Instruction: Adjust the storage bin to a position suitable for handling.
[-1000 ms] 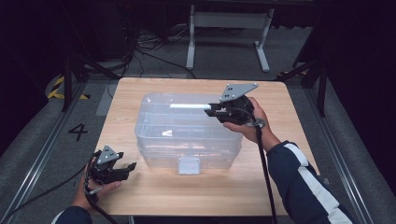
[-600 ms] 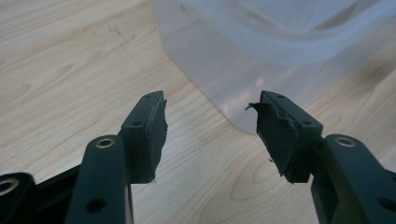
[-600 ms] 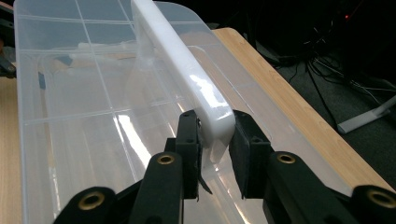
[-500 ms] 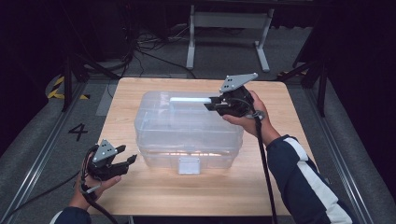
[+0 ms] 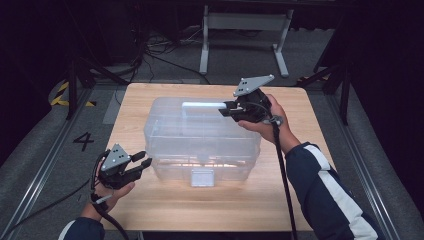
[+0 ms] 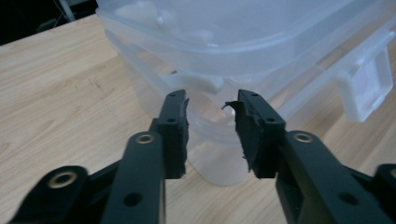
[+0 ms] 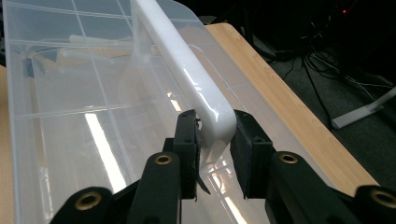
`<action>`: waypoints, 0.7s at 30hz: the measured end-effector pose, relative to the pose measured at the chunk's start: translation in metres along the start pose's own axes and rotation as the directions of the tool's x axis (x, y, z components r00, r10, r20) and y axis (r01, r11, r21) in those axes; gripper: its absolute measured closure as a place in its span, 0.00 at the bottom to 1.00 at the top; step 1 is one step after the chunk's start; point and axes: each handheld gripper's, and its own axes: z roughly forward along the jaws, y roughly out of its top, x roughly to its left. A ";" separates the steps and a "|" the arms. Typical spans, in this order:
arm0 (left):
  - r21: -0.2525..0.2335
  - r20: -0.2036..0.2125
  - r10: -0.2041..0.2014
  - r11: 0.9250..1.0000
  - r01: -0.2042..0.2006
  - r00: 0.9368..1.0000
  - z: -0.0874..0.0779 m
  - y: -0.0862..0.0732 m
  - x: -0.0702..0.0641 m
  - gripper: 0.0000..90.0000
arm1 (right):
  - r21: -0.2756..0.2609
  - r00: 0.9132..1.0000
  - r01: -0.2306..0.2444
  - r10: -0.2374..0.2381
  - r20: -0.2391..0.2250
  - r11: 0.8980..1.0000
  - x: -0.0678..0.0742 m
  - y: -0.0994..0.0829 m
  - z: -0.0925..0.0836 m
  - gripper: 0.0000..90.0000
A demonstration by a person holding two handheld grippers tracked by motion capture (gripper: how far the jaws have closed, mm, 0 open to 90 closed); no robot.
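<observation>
A clear plastic storage box [image 5: 200, 135] with a lid stands in the middle of the wooden table [image 5: 165, 205]. My right gripper [image 5: 227, 109] is shut on the right end of the lid's white handle [image 5: 202, 105]. In the right gripper view its pads [image 7: 188, 135] press on both sides of the handle [image 7: 177, 60]. My left gripper [image 5: 143, 160] hovers at the box's front left corner. Its jaws have just been closing and still stand apart. In the left gripper view the gripper [image 6: 210, 105] has nothing between its fingers, and the box [image 6: 243, 42] lies just beyond the tips.
A white latch [image 5: 202, 176] hangs at the middle of the box's front wall, also seen as the latch [image 6: 369, 88] in the left gripper view. A metal stand [image 5: 240, 20] and cables lie on the floor behind the table. A floor rail [image 5: 40, 165] runs along the left.
My left gripper has risen and moved toward the box's corner, and its jaws have narrowed. My right gripper has stayed on the handle, almost still.
</observation>
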 end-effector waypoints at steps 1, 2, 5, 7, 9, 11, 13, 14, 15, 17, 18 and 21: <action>-0.006 0.003 -0.007 1.000 0.007 1.000 0.000 0.000 -0.001 0.78 | -0.002 1.000 0.000 0.000 0.001 1.000 0.000 0.000 0.000 0.81; -0.019 0.008 0.003 1.000 -0.003 1.000 0.000 0.001 -0.001 0.80 | -0.004 1.000 0.002 -0.002 0.001 1.000 0.001 -0.001 0.000 0.81; -0.022 0.002 -0.009 1.000 0.009 1.000 0.000 0.003 -0.001 0.85 | -0.020 1.000 -0.001 0.001 0.007 1.000 0.001 -0.003 -0.001 0.81; -0.026 -0.001 0.000 1.000 0.000 1.000 0.000 0.003 0.001 0.89 | -0.030 1.000 0.000 0.000 0.017 1.000 0.002 -0.003 -0.002 0.80; -0.026 -0.001 -0.003 1.000 0.003 1.000 -0.001 0.003 0.001 0.92 | -0.033 0.999 -0.001 0.002 0.041 0.999 0.004 -0.004 -0.003 0.77; -0.022 0.000 -0.001 1.000 0.001 1.000 -0.001 0.004 0.001 0.94 | -0.043 0.998 -0.003 0.006 0.060 0.999 0.005 -0.007 -0.005 0.76; -0.019 -0.003 0.001 1.000 -0.001 1.000 -0.001 0.004 0.001 0.94 | -0.067 0.997 -0.008 0.013 0.076 0.998 0.005 -0.010 -0.011 0.73; -0.018 -0.005 0.011 1.000 -0.011 1.000 -0.001 0.005 0.002 0.95 | -0.079 0.996 -0.018 0.025 0.089 0.997 0.004 -0.011 -0.015 0.72; -0.018 -0.005 0.012 1.000 -0.012 1.000 -0.001 0.005 0.002 0.95 | -0.094 0.994 -0.024 0.034 0.105 0.995 0.003 -0.014 -0.021 0.70; -0.020 -0.008 0.006 1.000 -0.006 1.000 -0.002 0.007 0.001 0.95 | -0.106 0.991 -0.024 0.038 0.131 0.994 0.002 -0.018 -0.033 0.68; -0.020 -0.008 0.015 1.000 -0.016 1.000 -0.002 0.008 0.002 0.95 | -0.112 0.989 -0.017 0.033 0.143 0.994 0.002 -0.021 -0.038 0.68; -0.027 -0.009 0.017 0.999 -0.017 1.000 -0.003 0.010 0.002 0.95 | -0.130 0.985 -0.020 0.042 0.169 0.991 0.000 -0.031 -0.053 0.66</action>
